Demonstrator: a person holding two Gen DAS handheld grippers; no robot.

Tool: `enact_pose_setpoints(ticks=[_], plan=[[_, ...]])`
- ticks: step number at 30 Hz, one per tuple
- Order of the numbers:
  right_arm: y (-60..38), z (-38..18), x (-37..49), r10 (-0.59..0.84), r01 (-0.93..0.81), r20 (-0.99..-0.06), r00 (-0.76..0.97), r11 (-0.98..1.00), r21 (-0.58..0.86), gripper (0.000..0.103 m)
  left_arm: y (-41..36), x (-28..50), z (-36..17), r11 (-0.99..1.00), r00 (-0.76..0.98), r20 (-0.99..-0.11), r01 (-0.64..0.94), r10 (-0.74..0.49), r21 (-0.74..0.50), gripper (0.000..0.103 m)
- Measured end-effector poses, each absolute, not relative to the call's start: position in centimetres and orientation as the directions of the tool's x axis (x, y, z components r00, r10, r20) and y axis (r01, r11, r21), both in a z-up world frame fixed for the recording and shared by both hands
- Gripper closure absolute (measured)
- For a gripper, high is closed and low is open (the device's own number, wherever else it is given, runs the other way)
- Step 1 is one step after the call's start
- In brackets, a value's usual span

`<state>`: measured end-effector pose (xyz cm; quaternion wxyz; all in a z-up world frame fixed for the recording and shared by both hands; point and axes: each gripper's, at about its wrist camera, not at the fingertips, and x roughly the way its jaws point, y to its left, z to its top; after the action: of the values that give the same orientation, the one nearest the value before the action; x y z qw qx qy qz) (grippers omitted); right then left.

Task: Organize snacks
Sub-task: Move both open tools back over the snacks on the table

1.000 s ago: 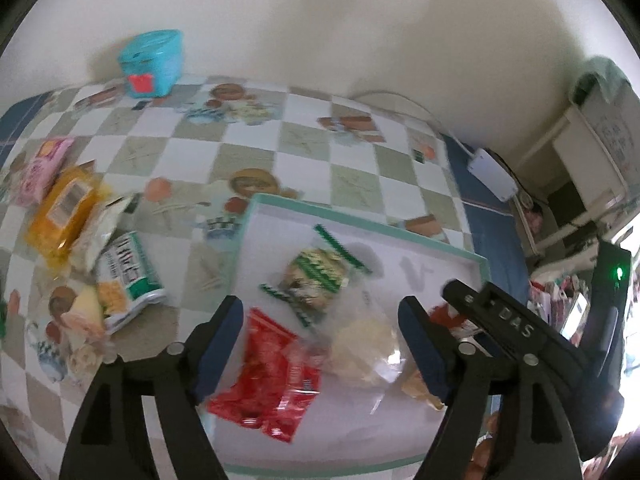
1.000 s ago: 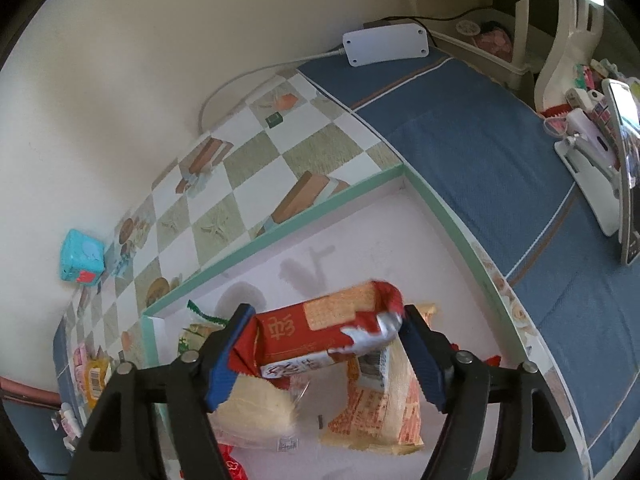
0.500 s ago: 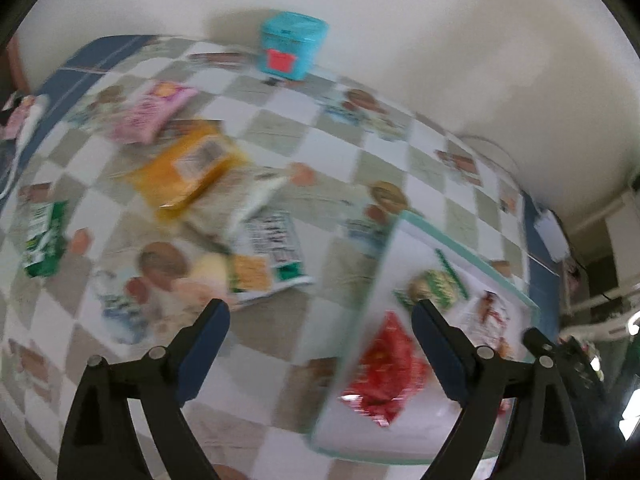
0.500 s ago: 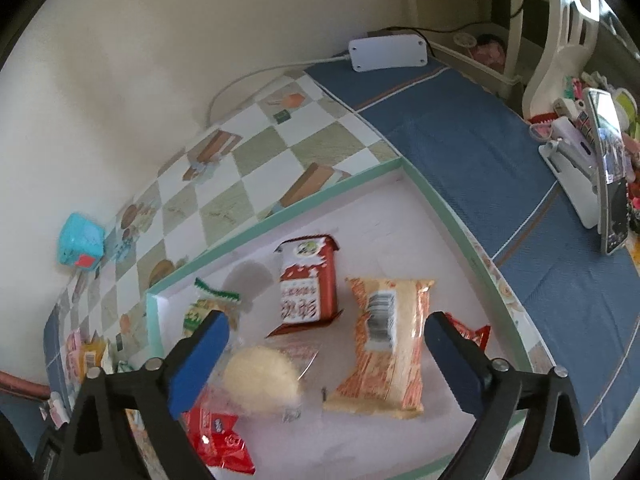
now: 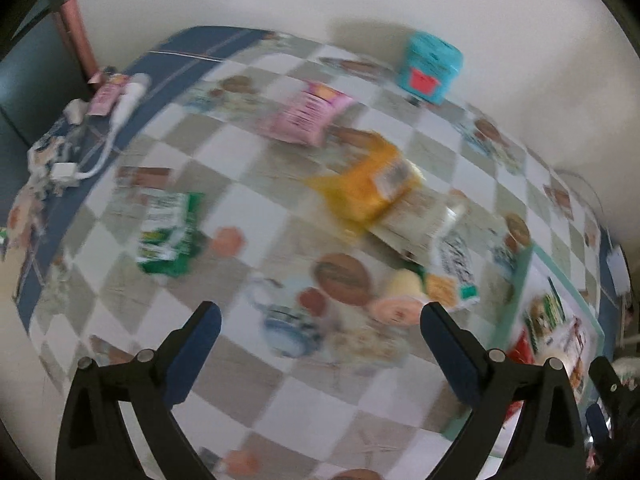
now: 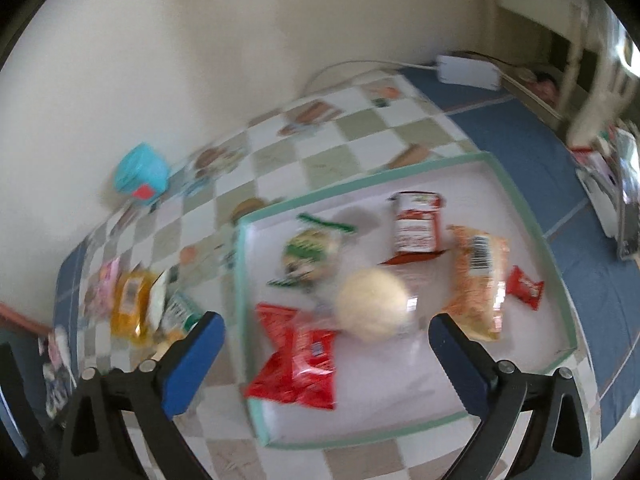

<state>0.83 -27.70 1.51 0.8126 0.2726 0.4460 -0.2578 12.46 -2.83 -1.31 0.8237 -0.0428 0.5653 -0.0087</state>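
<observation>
Step in hand, as judged: fetching the next snack. Left gripper (image 5: 320,336) spread wide, empty, above the checkered table (image 5: 360,412). Loose packets lie far of it: green packet (image 5: 170,232) left, orange packet (image 5: 366,182) and pink packet (image 5: 306,116) beyond. Right gripper (image 6: 326,338) wide, empty, over the tray (image 6: 532,220), which holds several snacks. Next: lower the left gripper onto one packet and close.
</observation>
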Motion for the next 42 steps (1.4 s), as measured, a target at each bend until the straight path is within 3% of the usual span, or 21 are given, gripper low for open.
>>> enact_pose_setpoints(ticks=[16, 42], plan=[[-19.6, -0.3, 5.2, -0.077, 0.493, -0.889, 0.451, 0.852, 0.177, 0.0, 8.0, 13.9, -0.8, 0.973, 0.361, -0.931, -0.227, 0.048, -0.038, 0.003], [-15.0, -3.5, 9.5, 0.035, 0.399, -0.893, 0.449, 0.886, 0.235, 0.0, 12.1, 15.6, -3.7, 0.95, 0.295, -0.955, -0.296, -0.008, -0.099, 0.003]])
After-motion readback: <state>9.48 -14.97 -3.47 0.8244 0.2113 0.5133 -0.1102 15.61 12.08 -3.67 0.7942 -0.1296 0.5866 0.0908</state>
